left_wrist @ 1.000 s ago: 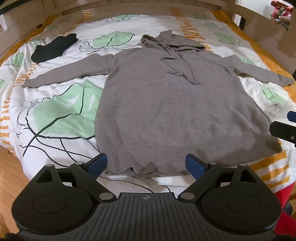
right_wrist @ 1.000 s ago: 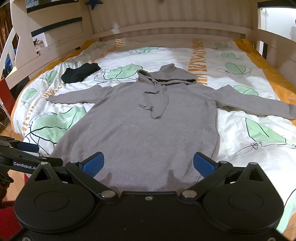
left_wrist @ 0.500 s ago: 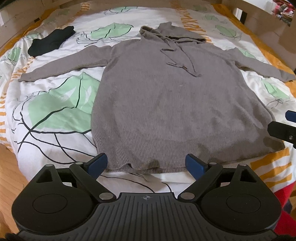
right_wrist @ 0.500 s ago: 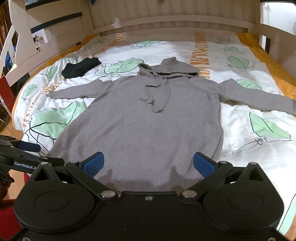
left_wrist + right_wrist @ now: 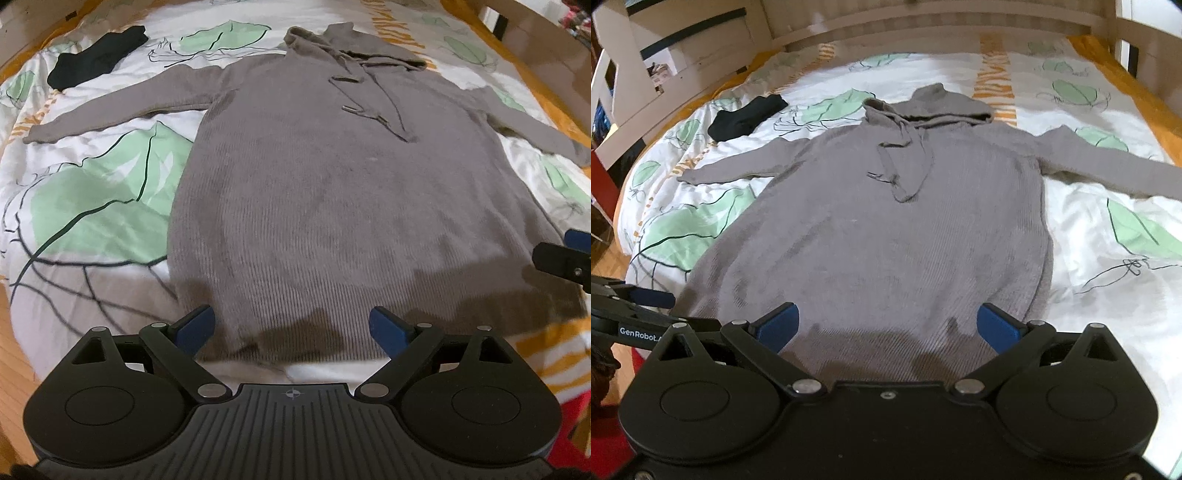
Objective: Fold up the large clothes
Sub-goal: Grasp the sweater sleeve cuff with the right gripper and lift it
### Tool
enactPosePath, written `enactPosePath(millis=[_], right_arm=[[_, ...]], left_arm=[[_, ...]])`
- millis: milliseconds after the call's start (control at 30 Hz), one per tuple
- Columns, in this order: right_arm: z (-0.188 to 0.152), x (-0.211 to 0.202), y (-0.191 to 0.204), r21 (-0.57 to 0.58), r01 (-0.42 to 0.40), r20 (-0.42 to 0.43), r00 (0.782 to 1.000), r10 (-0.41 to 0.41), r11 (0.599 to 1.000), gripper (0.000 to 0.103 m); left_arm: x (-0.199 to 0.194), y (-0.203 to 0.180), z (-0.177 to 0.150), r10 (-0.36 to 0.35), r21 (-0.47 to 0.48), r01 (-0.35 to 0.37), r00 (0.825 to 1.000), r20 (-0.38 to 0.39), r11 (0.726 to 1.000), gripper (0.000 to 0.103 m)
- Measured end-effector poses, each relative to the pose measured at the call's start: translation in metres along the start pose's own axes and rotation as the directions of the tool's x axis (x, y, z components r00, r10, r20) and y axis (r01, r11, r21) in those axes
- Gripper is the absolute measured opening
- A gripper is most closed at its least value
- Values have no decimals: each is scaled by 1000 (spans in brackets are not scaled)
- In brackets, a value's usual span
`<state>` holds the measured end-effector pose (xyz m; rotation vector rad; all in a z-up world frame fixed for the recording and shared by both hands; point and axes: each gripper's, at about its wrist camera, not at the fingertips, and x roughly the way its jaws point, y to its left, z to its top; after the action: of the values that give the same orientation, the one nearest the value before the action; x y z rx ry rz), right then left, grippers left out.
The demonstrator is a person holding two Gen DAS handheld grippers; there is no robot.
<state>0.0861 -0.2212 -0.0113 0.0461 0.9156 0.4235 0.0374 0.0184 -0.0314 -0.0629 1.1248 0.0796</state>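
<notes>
A long grey ribbed hoodie [image 5: 332, 192] [image 5: 886, 236] lies flat on the bed, hood at the far end, both sleeves spread out sideways. My left gripper [image 5: 291, 326] hovers open over the hem near its left corner, blue pads wide apart with nothing between them. My right gripper [image 5: 886, 325] is open too, above the hem toward the right corner, nothing held. The left gripper's fingers [image 5: 646, 297] also show at the left edge of the right wrist view. One right finger [image 5: 561, 254] shows at the right edge of the left wrist view.
The bed cover [image 5: 92, 206] is white with green leaves and orange stripes. A black folded garment [image 5: 96, 62] [image 5: 746, 116] lies at the far left. A wooden bed frame [image 5: 923, 26] runs around the far end and sides. Wooden floor [image 5: 11, 354] lies below the near edge.
Both grippers have come down and forward toward the hoodie's hem, which now looks larger and closer. Both stay open. The hoodie has not moved.
</notes>
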Motion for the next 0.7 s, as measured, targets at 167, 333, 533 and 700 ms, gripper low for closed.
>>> enactPosePath(millis=[167, 333, 533, 700], right_arm=[[14, 17, -22, 76, -10, -4, 1000, 11, 997, 102], [31, 28, -41, 130, -4, 27, 1000, 1, 992, 102], [50, 37, -85, 279, -41, 97, 995, 14, 959, 102], [61, 41, -129, 374, -15, 143, 989, -41, 927, 102]], left_arm=[[13, 6, 22, -45, -46, 46, 998, 33, 998, 84], [24, 16, 46, -113, -92, 122, 989, 99, 988, 84], [40, 19, 81, -187, -68, 204, 963, 196, 977, 85], [56, 9, 112, -145, -32, 158, 956, 254, 987, 85]])
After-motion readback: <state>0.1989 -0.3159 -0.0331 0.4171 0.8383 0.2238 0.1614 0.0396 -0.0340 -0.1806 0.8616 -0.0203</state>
